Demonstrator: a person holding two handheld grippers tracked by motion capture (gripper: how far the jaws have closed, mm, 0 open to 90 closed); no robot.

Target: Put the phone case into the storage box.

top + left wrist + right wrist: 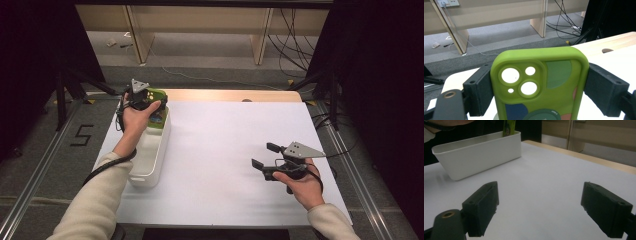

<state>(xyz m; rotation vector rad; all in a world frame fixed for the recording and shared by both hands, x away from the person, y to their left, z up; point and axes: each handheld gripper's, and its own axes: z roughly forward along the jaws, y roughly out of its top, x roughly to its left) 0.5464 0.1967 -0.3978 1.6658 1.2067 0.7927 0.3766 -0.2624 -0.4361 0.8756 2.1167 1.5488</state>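
Note:
A green phone case (159, 111) with round camera cut-outs and coloured patches stands upright at the far end of a white bin (150, 172) on the table's left side. My left gripper (149, 101) is shut on the green phone case (539, 85), one black jaw pressing on each long edge. In the right gripper view the white bin (479, 155) lies far left with the phone case (509, 126) poking above its rim. My right gripper (265, 156) hovers low over the white table near the right front, jaws wide open with nothing between them (540, 207).
The white tabletop (225, 135) has a bare wooden strip (230, 95) along its far edge. Beyond it are wooden furniture legs (261, 42) and loose cables (295, 45) on the grey floor. Dark stands flank both sides of the table.

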